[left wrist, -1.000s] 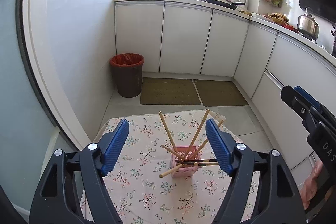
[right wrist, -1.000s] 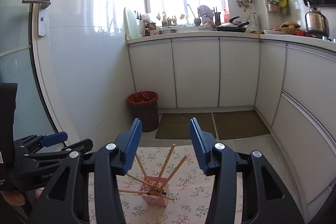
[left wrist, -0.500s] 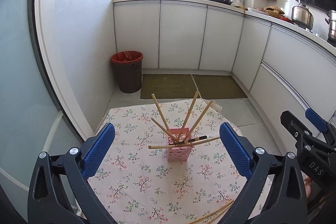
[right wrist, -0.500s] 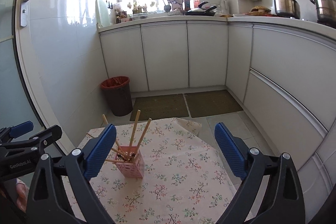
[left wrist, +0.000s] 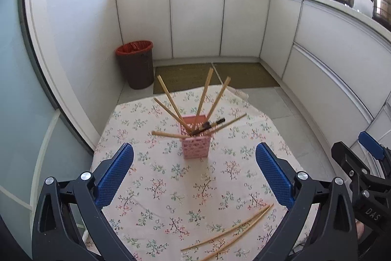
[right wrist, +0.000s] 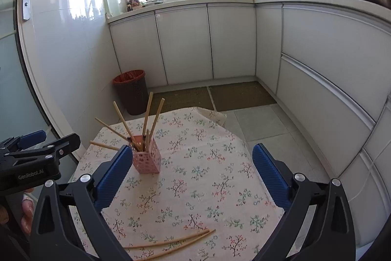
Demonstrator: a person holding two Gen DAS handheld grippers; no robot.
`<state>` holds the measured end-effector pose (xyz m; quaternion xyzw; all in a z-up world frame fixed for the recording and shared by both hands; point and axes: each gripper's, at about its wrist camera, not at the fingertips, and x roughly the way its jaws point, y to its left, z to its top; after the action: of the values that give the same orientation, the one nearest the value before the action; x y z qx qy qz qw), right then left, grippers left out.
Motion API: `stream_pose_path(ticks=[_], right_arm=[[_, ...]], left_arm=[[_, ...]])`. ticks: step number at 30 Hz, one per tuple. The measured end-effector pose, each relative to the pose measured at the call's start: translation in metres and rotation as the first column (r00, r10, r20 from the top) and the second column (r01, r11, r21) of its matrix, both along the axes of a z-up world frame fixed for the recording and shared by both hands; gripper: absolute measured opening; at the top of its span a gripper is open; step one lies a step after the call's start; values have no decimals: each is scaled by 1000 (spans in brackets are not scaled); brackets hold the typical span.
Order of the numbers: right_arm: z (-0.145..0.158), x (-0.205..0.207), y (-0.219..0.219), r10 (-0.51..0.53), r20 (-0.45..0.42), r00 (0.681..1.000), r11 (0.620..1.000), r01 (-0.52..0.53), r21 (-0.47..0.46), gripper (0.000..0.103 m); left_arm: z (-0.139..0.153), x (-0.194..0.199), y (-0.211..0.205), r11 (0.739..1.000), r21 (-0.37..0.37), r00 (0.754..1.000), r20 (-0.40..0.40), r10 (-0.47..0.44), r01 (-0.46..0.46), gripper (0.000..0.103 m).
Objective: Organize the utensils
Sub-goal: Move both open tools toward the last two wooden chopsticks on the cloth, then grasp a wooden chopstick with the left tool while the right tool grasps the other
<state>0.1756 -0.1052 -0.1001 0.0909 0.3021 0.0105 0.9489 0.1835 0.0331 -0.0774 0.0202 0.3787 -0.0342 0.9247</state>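
Observation:
A pink lattice holder (left wrist: 197, 144) stands on the floral tablecloth (left wrist: 156, 187), with several wooden chopsticks (left wrist: 204, 94) fanned out of it and one dark utensil among them. It also shows in the right wrist view (right wrist: 146, 158). Loose wooden chopsticks (left wrist: 234, 229) lie on the cloth near the front right; they also show in the right wrist view (right wrist: 171, 242). My left gripper (left wrist: 194, 174) is open and empty, above the cloth in front of the holder. My right gripper (right wrist: 190, 174) is open and empty, to the right of the holder.
The table is small, with its edges close on all sides. A brown bin with a red liner (left wrist: 135, 64) stands on the floor beyond. White cabinets (right wrist: 220, 40) run along the back and right. A glass door (right wrist: 14, 65) is at the left.
Both grippers have opened wide and pulled back from the holder. The loose chopsticks on the near cloth have come into view.

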Motion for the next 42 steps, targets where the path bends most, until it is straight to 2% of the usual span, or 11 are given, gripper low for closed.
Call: stream_pose_path(ticks=[5, 9, 15, 19, 22, 27, 31, 33, 37, 39, 42], right_arm=[[-49, -24, -30, -26, -151, 988, 993, 43, 111, 96], [-99, -48, -53, -50, -299, 953, 969, 119, 217, 96], [-153, -70, -71, -33, -451, 892, 952, 166, 258, 96], [-161, -72, -76, -5, -480, 877, 939, 169, 298, 96], [-163, -73, -79, -2, -490, 872, 942, 166, 292, 96], [-169, -73, -88, -5, -511, 859, 935, 185, 301, 96], [-174, -70, -91, -7, -524, 852, 930, 197, 309, 96], [-176, -69, -91, -11, -528, 849, 930, 202, 306, 96], [-179, -61, -88, -20, -536, 844, 928, 215, 304, 96], [-181, -52, -83, -19, -542, 840, 929, 215, 302, 96], [-186, -35, -72, -16, -551, 834, 936, 206, 285, 95]], left_arm=[[-53, 14, -26, 993, 24, 978, -180, -106, 113, 96], [-105, 24, -56, 975, 28, 922, -334, -198, 219, 96], [-178, 28, -101, 918, 27, 778, -541, -319, 395, 95], [-210, 36, -117, 899, -4, 697, -631, -342, 438, 77], [-224, 41, -125, 894, -5, 670, -660, -339, 448, 63], [-236, 42, -132, 882, -10, 640, -684, -349, 470, 50], [-245, 40, -136, 870, -3, 625, -695, -356, 492, 30], [-248, 40, -138, 867, -20, 616, -696, -369, 497, 27], [-250, 36, -138, 856, 26, 632, -686, -360, 517, 11], [-249, 37, -133, 860, 10, 636, -677, -369, 510, 10], [-249, 42, -112, 875, 20, 665, -659, -352, 484, 7]])
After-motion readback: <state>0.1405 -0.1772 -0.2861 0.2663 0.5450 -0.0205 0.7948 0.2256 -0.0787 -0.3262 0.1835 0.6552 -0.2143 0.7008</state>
